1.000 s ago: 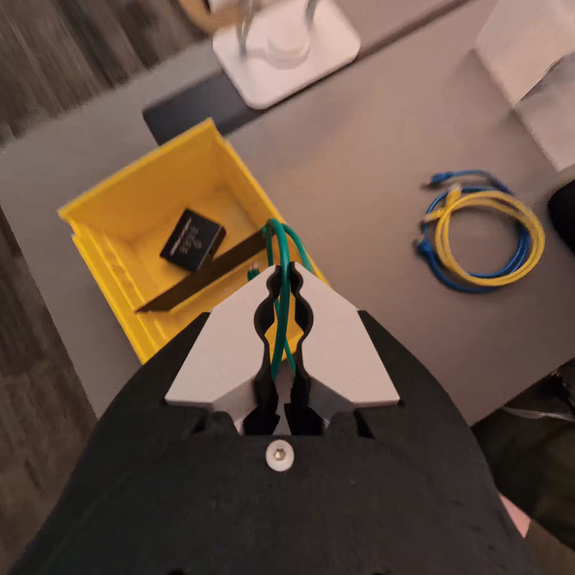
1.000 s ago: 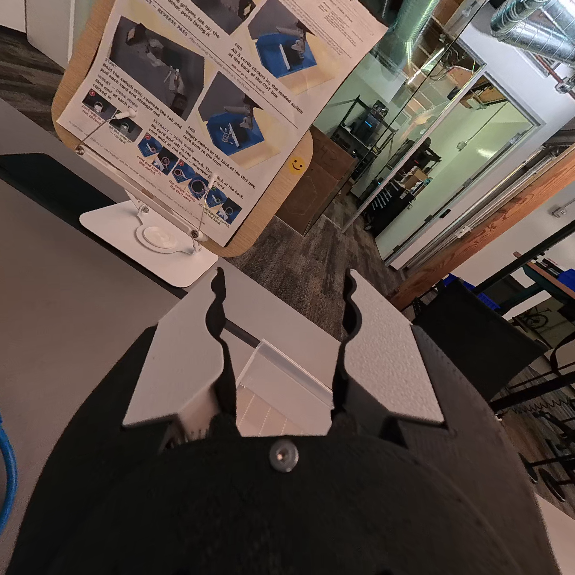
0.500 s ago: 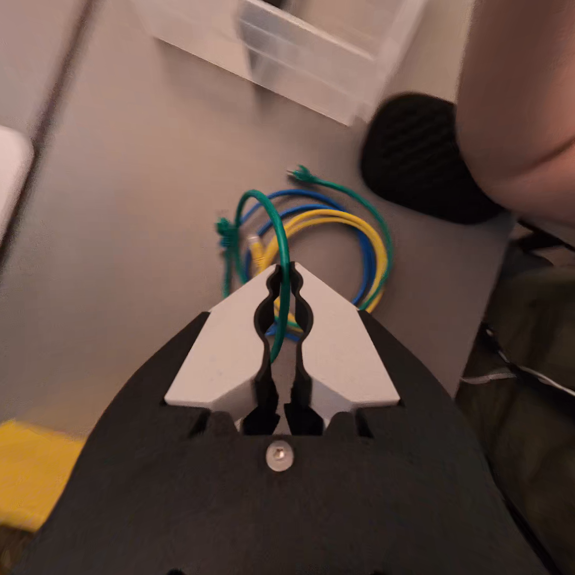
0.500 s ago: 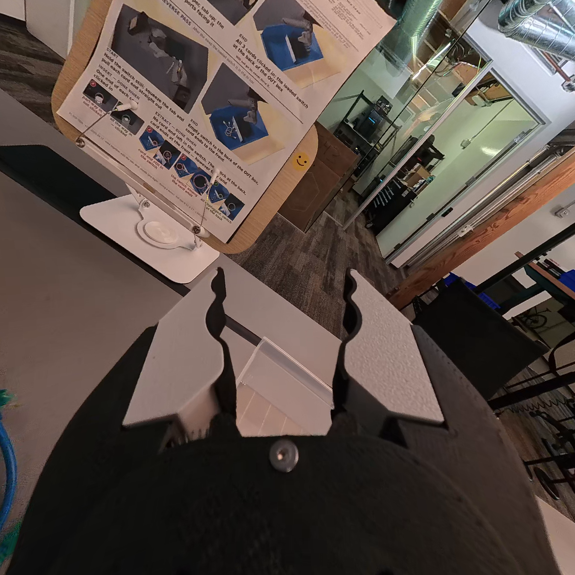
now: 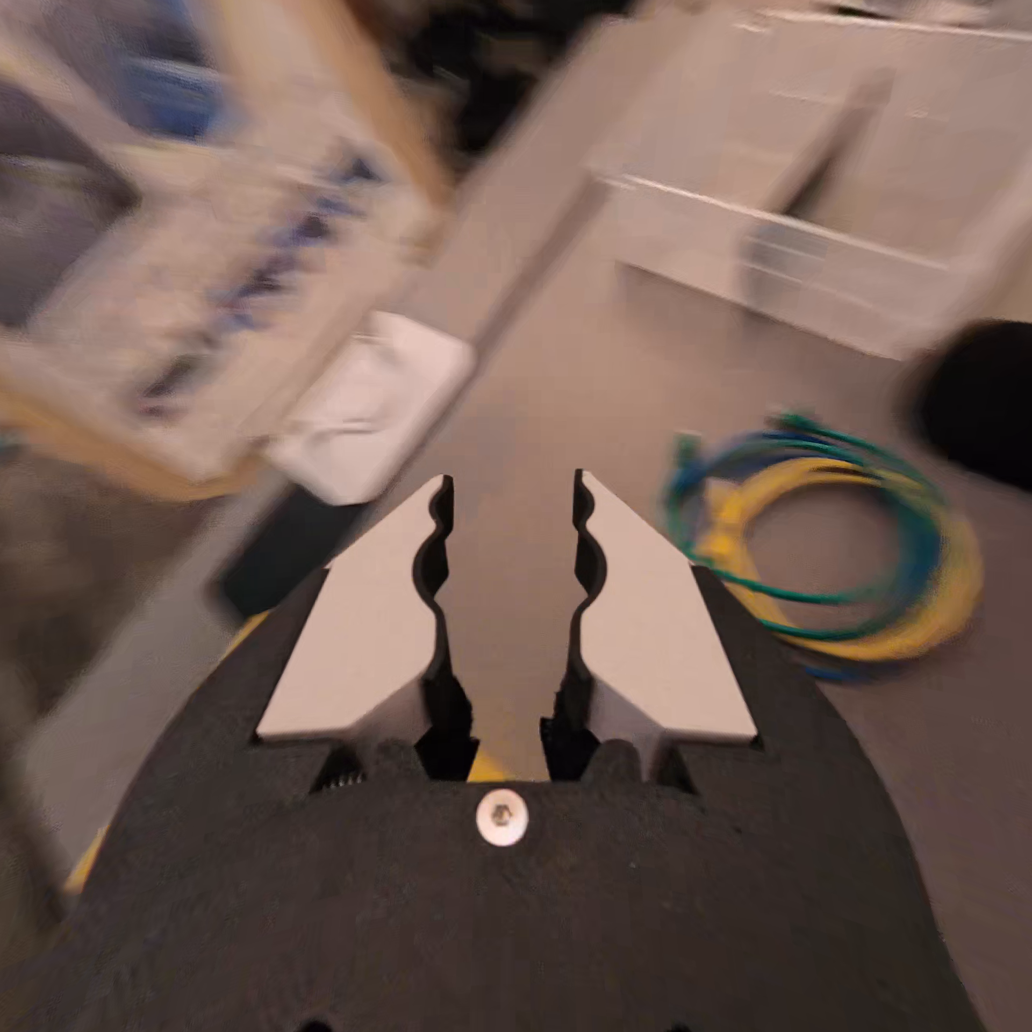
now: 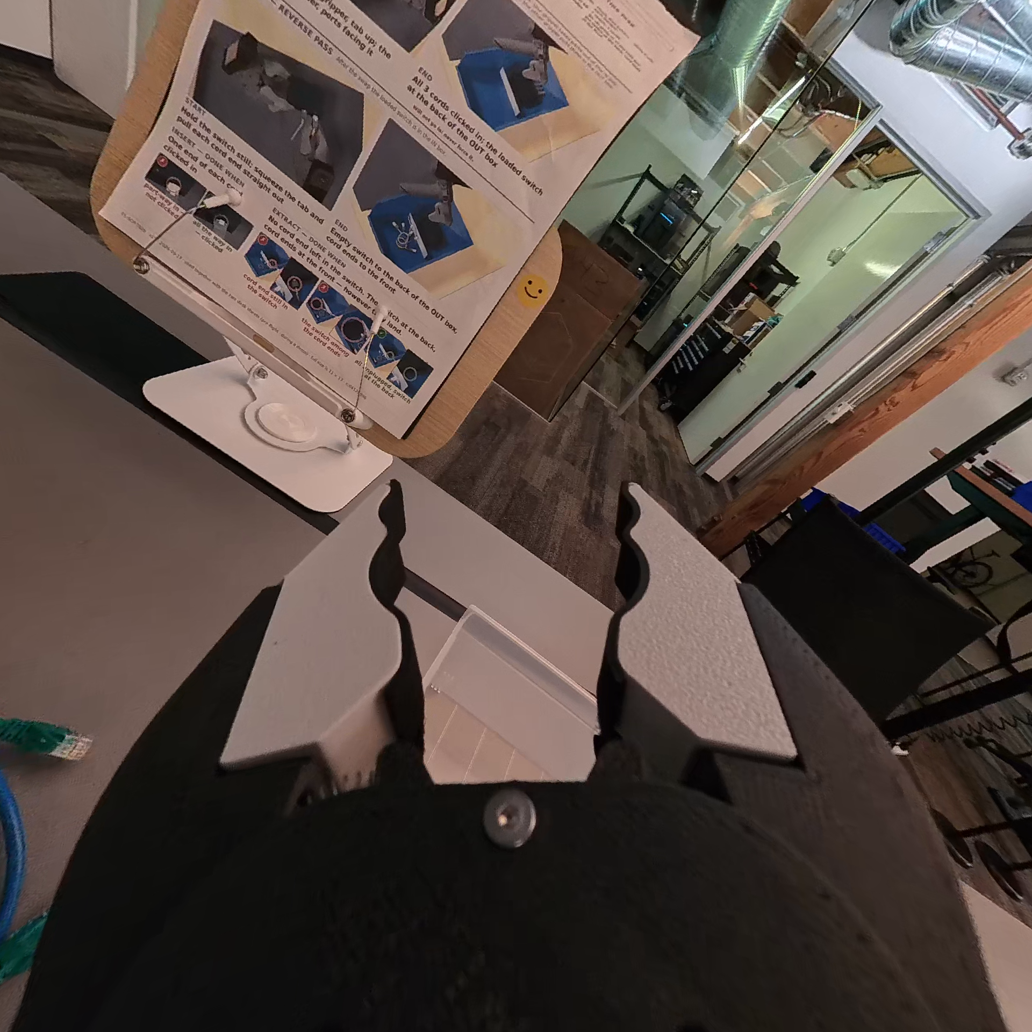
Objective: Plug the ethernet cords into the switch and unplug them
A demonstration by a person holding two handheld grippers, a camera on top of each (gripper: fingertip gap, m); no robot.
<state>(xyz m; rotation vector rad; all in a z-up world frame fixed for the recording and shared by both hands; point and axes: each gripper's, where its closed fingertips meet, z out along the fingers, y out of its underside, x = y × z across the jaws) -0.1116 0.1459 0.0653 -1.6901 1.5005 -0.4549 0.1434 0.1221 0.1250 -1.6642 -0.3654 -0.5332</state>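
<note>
In the blurred left wrist view my left gripper is open and empty above the grey table. To its right a green cord lies coiled on the table on top of a yellow cord and a blue cord. My right gripper is open and empty, held above the table. A green plug end and a loop of the blue cord show at the left edge of the right wrist view. The switch is not in view.
A sheet of pictures on a wooden board stands on a white base at the table's far side. A clear plastic holder lies ahead of the right gripper. A yellow bin edge shows under the left gripper.
My left gripper has opened and let go of the green cord, which now lies on the yellow and blue cords. The left gripper has swung left. The right gripper has barely moved.
</note>
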